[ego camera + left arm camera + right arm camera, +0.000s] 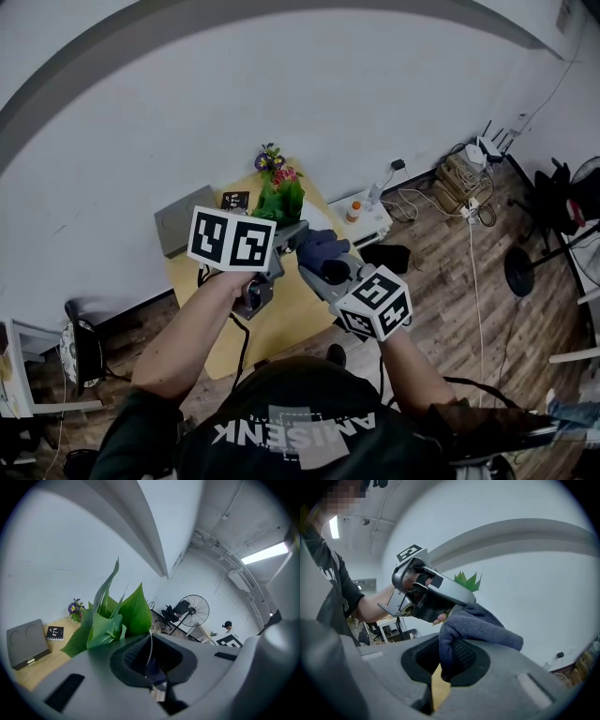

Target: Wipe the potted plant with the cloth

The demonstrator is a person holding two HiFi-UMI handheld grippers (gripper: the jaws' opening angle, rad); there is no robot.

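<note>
The potted plant [278, 199], green leaves with red blooms, stands at the far side of the yellow table [281, 323]. My left gripper [298, 232] reaches to its near side and is shut on one of its broad green leaves [135, 613], whose thin edge runs down between the pads. In the left gripper view the gripper [151, 654] shows the leaf edge-on. My right gripper [323, 269] is shut on a bunched dark blue-grey cloth [319, 248], held just right of the left gripper's tip. The cloth [480, 625] bulges over the right gripper [447, 660], close to the left gripper [429, 592] and leaf tips [467, 579].
A grey box [181, 221], a small dark card [235, 200] and a small pot of purple flowers [269, 159] share the table. A low white unit with an orange bottle [352, 212] stands to the right; cables [461, 183] and a fan [193, 611] are on the wooden floor.
</note>
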